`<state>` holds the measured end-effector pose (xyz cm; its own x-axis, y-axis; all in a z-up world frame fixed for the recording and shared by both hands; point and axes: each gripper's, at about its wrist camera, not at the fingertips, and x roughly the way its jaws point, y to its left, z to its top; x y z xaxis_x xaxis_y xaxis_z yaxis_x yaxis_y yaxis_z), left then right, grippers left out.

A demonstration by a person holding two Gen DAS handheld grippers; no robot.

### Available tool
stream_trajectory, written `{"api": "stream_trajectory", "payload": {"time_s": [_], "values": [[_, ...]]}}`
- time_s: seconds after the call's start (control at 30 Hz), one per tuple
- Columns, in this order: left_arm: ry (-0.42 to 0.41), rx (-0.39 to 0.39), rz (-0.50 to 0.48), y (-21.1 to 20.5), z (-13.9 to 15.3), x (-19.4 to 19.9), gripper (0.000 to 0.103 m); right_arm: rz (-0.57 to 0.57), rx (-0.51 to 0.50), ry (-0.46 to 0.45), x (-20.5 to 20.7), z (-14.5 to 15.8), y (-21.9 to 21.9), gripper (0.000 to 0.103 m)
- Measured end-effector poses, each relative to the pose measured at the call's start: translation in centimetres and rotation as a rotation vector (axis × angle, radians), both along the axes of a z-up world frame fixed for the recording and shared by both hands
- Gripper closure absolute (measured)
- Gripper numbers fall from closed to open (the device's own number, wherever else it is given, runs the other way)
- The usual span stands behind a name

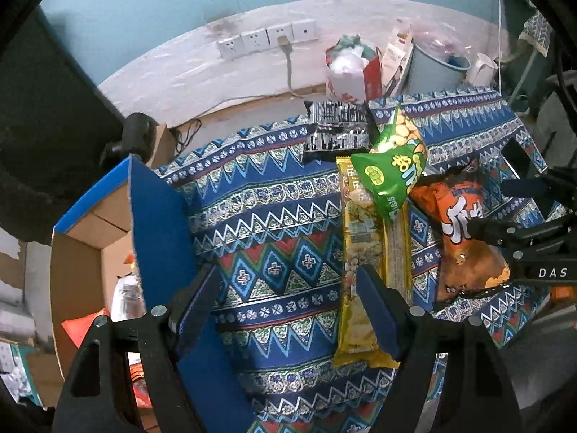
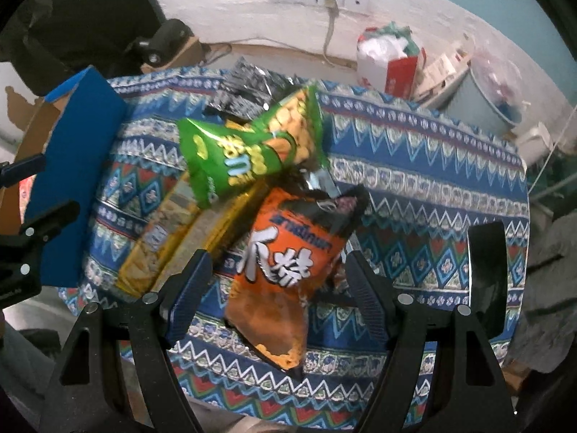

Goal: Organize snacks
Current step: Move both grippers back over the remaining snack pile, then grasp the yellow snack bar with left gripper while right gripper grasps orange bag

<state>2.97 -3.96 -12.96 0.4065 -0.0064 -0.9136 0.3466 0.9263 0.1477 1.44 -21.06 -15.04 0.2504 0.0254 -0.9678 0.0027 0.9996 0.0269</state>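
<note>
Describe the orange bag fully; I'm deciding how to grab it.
The orange bag is a glossy, crinkled foil pouch with a black top band and large white characters. It looks sealed and puffed, lying flat on the patterned cloth. Its top end lies by the green bag, its left edge by the yellow pack. The right tool straddles it, open, pads apart from it.

The green bag (image 2: 249, 148) hides the yellow packet's (image 2: 162, 238) far end.

Two wrist views, steeply down, shared snack pile (image 1: 382, 195)
</note>
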Motion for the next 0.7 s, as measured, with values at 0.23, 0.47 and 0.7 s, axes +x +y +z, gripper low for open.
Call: {"api": "stream_trajectory", "payload": {"time_s": [0.23, 0.47, 0.7], "values": [[0.061, -0.019, 0.011, -0.9, -2.4, 0.9, 0.024, -0.04, 0.017, 0.053, 0.5, -2.7, -0.5, 0.028], [0.096, 0.01, 0.003, -1.9, -4.4, 1.9, 0.024, -0.034, -0.001, 0.097, 0.7, -5.5, -0.4, 0.028], [0.15, -0.004, 0.01, -2.7, -6.1, 3.0, 0.024, 0.017, -0.033, 0.114, 0.8, -7.5, -0.9, 0.029]]}}
